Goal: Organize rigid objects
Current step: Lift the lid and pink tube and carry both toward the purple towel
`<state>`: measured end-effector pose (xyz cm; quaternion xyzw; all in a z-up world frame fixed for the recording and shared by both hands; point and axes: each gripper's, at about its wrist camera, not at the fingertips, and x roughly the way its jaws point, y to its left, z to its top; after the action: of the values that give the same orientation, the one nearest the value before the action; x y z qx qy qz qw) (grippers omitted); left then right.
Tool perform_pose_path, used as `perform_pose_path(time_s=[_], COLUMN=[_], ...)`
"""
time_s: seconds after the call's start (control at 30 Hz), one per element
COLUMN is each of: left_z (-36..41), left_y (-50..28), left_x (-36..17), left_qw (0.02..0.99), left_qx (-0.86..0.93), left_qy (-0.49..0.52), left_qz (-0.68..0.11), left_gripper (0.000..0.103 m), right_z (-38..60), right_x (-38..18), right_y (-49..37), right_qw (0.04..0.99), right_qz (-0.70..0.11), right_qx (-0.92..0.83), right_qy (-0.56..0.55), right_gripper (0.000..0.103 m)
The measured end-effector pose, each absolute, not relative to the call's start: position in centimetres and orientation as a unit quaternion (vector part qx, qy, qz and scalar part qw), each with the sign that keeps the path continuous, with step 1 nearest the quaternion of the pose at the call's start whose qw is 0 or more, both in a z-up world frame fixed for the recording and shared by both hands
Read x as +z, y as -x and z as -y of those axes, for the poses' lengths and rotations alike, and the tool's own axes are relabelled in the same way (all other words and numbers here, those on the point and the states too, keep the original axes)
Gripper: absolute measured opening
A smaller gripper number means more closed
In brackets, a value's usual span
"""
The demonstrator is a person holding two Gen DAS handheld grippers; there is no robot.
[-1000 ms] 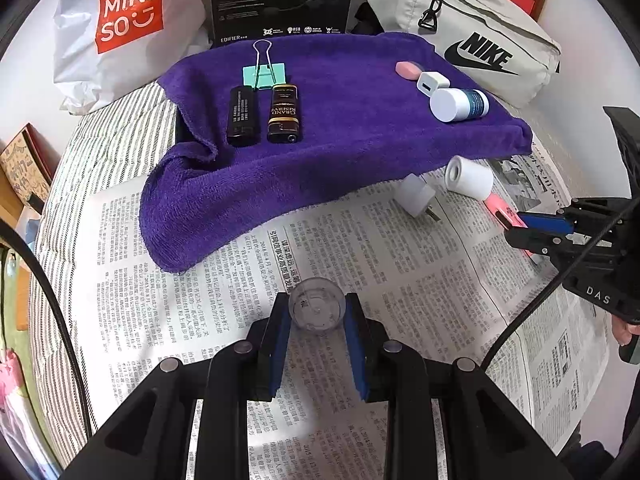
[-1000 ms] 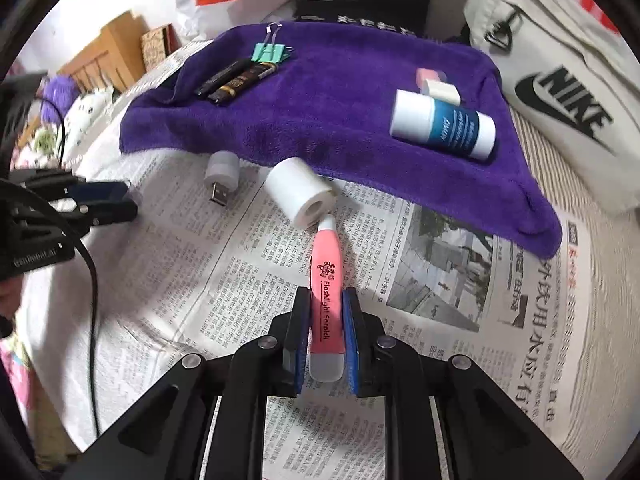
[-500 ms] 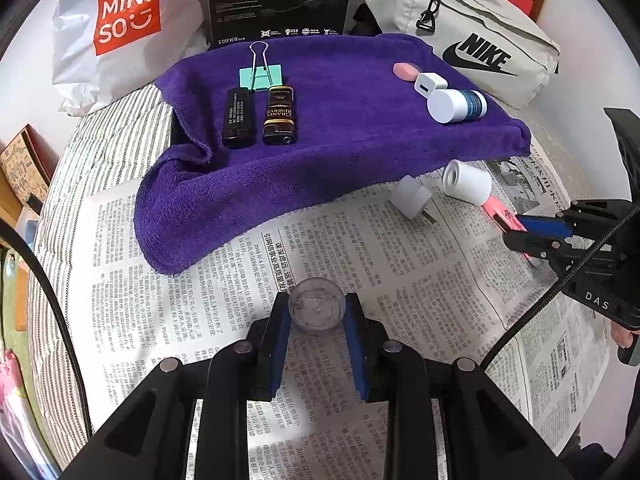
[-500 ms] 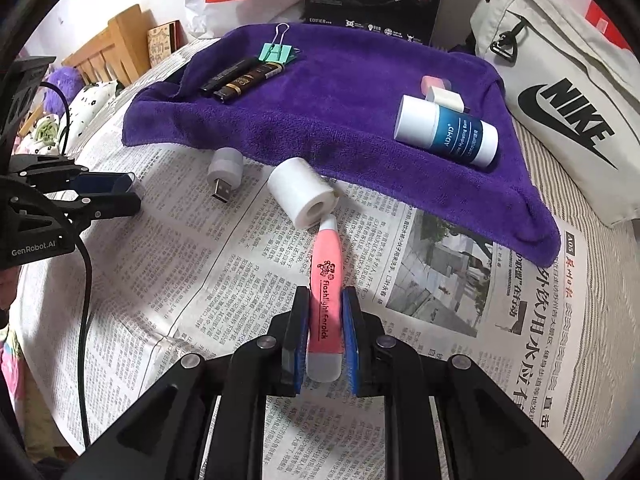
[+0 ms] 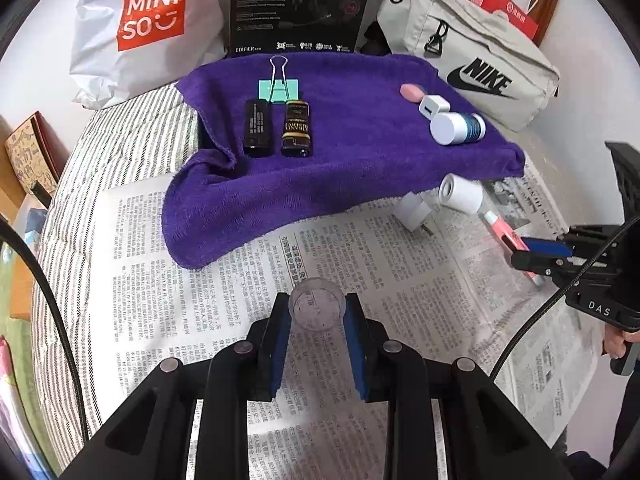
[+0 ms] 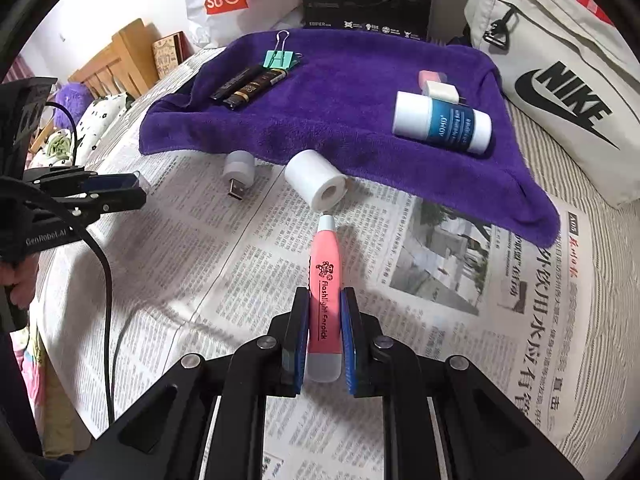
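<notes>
My left gripper [image 5: 317, 305] is shut on a small clear plastic cup [image 5: 316, 314] just over the newspaper [image 5: 400, 280]. My right gripper [image 6: 325, 296] is shut on a pink flashlight earpick pen [image 6: 325, 276], whose white tip points at a white roll [image 6: 316, 178]. Beside the roll lies a white USB plug [image 6: 238, 166]. On the purple towel [image 5: 352, 168] lie a teal binder clip [image 5: 279, 88], two dark lighters [image 5: 258, 128], a pink eraser [image 5: 411, 91], a white charger [image 5: 434, 105] and a blue-and-white bottle [image 5: 456, 128].
Behind the towel stand a white Miniso bag [image 5: 148, 28], a black box [image 5: 300, 4] and a grey Nike bag [image 5: 480, 68]. A striped bed cover [image 5: 120, 128] lies under the newspaper. A cable [image 6: 100, 260] hangs from the left gripper [image 6: 116, 188], and wooden furniture [image 6: 120, 56] stands on the left.
Both grips hold as before. Each view has shifted only slightly, and the pen's tip now sits a little further from the white roll.
</notes>
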<state>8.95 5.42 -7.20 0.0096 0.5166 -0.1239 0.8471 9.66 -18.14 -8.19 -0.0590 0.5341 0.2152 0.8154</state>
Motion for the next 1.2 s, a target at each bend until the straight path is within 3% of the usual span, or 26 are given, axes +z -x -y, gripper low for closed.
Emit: perform_pose_path(time_s=[0.53, 1.2], left_z=[-4.6, -5.7], left_y=[-10.7, -17.2], left_x=[-4.4, -3.8], left_qw=[0.854, 0.851], left_qx=[-0.134, -0.124], left_qy=[-0.012, -0.015], left_qz=[-0.503, -0.51], left_gripper=[0.026, 0.026], right_z=[19.9, 18.4], right_x=[-5.4, -2.1], right_y=[-11.1, -19.5], right_qw=[0.825, 0.844], right_qz=[-0.518, -0.484], right_qx=[0.225, 0.232], right_qy=[0.025, -0.01], right_gripper=[0.016, 0.016])
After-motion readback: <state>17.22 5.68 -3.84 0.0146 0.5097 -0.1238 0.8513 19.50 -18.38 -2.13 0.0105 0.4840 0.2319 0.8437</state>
